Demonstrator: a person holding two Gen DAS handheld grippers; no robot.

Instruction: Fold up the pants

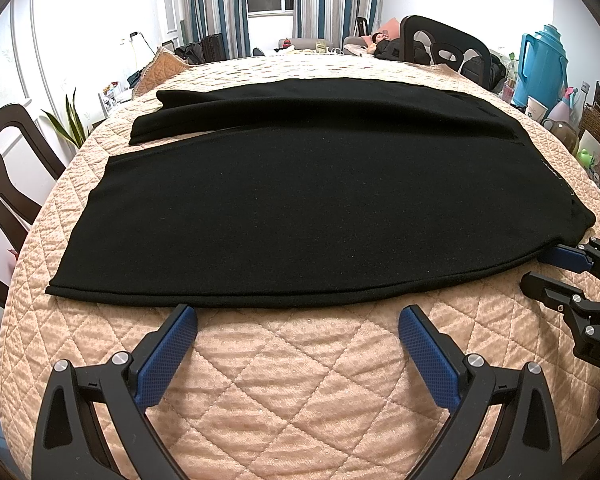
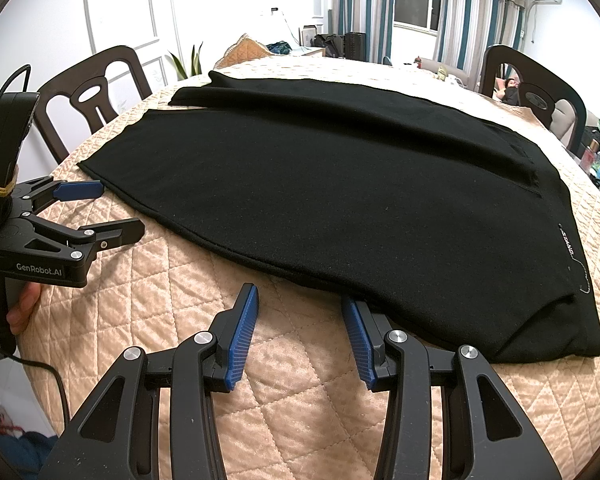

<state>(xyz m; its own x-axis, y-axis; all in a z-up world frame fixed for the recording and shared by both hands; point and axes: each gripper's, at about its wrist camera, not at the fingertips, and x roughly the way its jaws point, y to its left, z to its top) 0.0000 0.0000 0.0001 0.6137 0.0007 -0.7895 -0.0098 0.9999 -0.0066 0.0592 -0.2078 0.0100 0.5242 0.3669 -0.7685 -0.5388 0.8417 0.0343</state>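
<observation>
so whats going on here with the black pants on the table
A person is holding two sets of tongs over a table with a quilted peach cover, about to fold black pants laid flat on it. The left tongs are open at the near edge of one leg. The right tongs are open too, at the same edge nearer the waist. Neither grips the cloth yet, and no fold shows.
</observation>
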